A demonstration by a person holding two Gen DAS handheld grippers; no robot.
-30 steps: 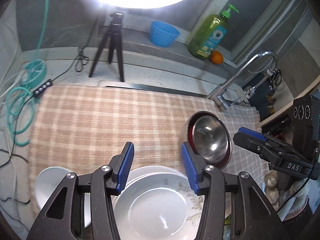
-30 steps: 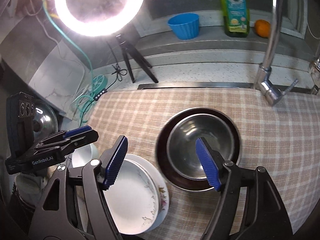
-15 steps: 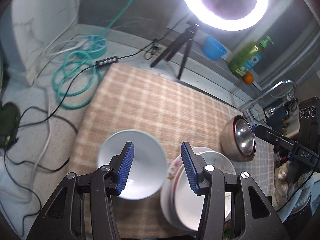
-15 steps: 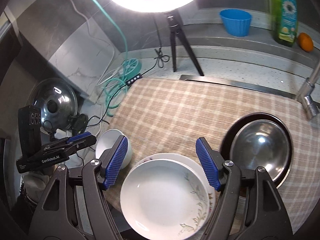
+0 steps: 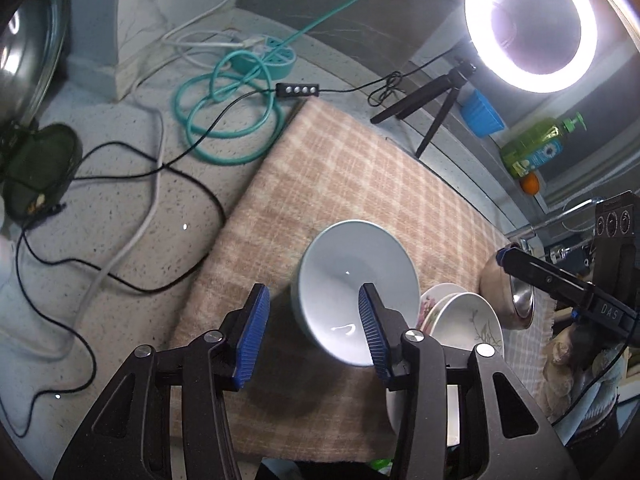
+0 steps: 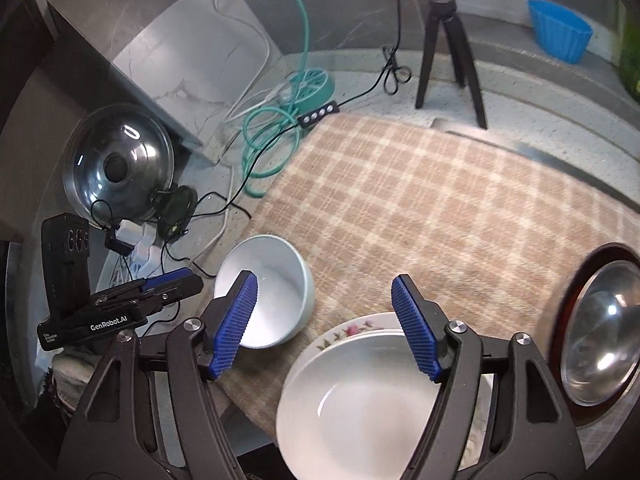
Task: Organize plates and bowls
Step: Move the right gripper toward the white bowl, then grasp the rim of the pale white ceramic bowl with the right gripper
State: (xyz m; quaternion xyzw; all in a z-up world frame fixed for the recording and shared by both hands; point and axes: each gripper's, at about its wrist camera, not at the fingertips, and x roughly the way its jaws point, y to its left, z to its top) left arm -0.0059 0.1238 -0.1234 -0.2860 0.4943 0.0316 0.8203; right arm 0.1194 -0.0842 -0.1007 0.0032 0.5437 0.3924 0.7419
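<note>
A pale blue-white bowl [image 5: 352,280] stands on the checked cloth [image 5: 360,184]. My left gripper [image 5: 312,328] is open above its near left rim, with the right finger over the bowl. The bowl also shows in the right wrist view [image 6: 276,284]. A white dish [image 6: 360,396] lies on a flowered plate [image 6: 352,328] to the bowl's right. My right gripper [image 6: 324,328] is open and empty above that stack. A steel bowl [image 6: 600,344] sits in a dark red plate [image 6: 568,300] at the far right.
Teal hose [image 5: 228,108] and black cables [image 5: 120,184] lie on the speckled counter left of the cloth. A ring light on a tripod [image 5: 440,100], a blue cup [image 5: 480,112], a green soap bottle [image 5: 536,152] and an orange [image 5: 531,184] stand behind. A pot lid [image 6: 116,168] leans at left.
Both grippers swung left: the left moved from the plate stack to over the pale bowl, the right from the steel bowl to over the white dish. Both stayed open.
</note>
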